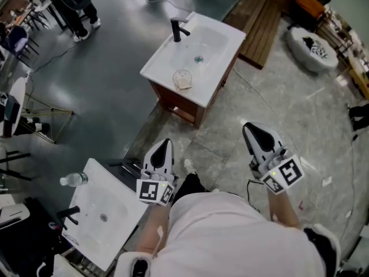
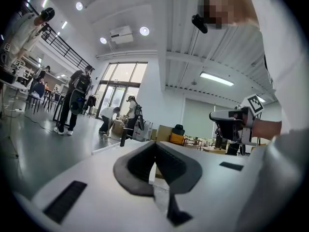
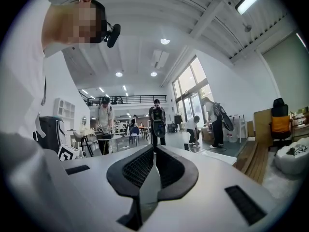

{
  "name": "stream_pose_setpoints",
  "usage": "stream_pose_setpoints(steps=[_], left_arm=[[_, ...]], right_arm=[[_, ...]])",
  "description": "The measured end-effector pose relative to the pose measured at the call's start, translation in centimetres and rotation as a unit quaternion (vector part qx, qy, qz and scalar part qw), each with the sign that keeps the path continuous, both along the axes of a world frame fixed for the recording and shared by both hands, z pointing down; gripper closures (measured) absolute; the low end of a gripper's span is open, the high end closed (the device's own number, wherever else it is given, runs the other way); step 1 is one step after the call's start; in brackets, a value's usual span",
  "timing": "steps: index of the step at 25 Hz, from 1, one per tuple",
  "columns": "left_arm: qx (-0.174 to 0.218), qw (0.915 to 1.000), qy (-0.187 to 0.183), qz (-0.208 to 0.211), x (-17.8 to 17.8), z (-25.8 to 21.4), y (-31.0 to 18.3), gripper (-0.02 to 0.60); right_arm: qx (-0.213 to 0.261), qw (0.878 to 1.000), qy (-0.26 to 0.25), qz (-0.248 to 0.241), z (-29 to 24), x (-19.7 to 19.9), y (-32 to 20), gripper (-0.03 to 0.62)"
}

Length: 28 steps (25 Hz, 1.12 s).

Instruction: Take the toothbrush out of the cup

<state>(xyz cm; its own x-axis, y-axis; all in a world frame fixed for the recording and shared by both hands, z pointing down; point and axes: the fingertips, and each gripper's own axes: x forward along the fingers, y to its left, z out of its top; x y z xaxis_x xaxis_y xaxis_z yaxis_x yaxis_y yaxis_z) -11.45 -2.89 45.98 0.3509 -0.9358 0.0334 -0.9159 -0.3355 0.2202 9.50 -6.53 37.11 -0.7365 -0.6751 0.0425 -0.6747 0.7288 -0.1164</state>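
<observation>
A white sink cabinet (image 1: 216,51) with a black faucet (image 1: 177,29) stands on the floor ahead of me. On its front rim lies a small round pale thing (image 1: 183,78); I cannot tell whether it is the cup, and no toothbrush shows. My left gripper (image 1: 165,142) and right gripper (image 1: 251,127) are held level in front of my body, well short of the sink. Both are shut with nothing between the pads. The left gripper view shows its closed jaws (image 2: 155,144) and the right gripper (image 2: 215,116) beside it. The right gripper view shows its closed jaws (image 3: 154,149).
A second white sink (image 1: 95,183) sits at lower left with a water bottle (image 1: 74,179) at its corner. Wooden planks (image 1: 259,25) and a white cushion (image 1: 311,48) lie at the back right. People (image 1: 78,4) stand at the back left.
</observation>
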Motion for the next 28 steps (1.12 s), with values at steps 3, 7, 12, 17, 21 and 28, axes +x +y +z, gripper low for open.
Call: stream_pose_setpoints(steps=[3, 7, 12, 17, 21, 28], left_arm=[[-0.001, 1.0000, 0.003, -0.001, -1.7, 0.1, -2.2, 0.578], [-0.006, 0.9999, 0.009, 0.005, -3.7, 0.6, -4.6, 0.578], [-0.011, 0.9994, 0.021, 0.025, -4.6, 1.4, -7.4, 0.578], [-0.010, 0.9984, 0.029, 0.047, -4.9, 1.4, -9.6, 0.578], [-0.011, 0.9978, 0.031, 0.057, -4.6, 1.5, -10.8, 0.578], [-0.006, 0.9977, 0.021, 0.064, -3.5, 1.4, -11.9, 0.578]], right_arm=[[0.003, 1.000, 0.003, -0.003, -0.4, -1.9, -2.2, 0.551], [0.002, 1.000, 0.011, -0.001, -0.6, -4.0, -4.2, 0.551], [0.002, 1.000, 0.020, 0.015, -0.6, -5.2, -6.3, 0.551], [0.004, 0.999, 0.027, 0.033, -1.1, -5.9, -7.2, 0.551], [0.004, 0.999, 0.029, 0.046, -1.3, -5.4, -7.9, 0.551], [-0.008, 0.999, 0.025, 0.040, -0.6, -5.1, -9.3, 0.551]])
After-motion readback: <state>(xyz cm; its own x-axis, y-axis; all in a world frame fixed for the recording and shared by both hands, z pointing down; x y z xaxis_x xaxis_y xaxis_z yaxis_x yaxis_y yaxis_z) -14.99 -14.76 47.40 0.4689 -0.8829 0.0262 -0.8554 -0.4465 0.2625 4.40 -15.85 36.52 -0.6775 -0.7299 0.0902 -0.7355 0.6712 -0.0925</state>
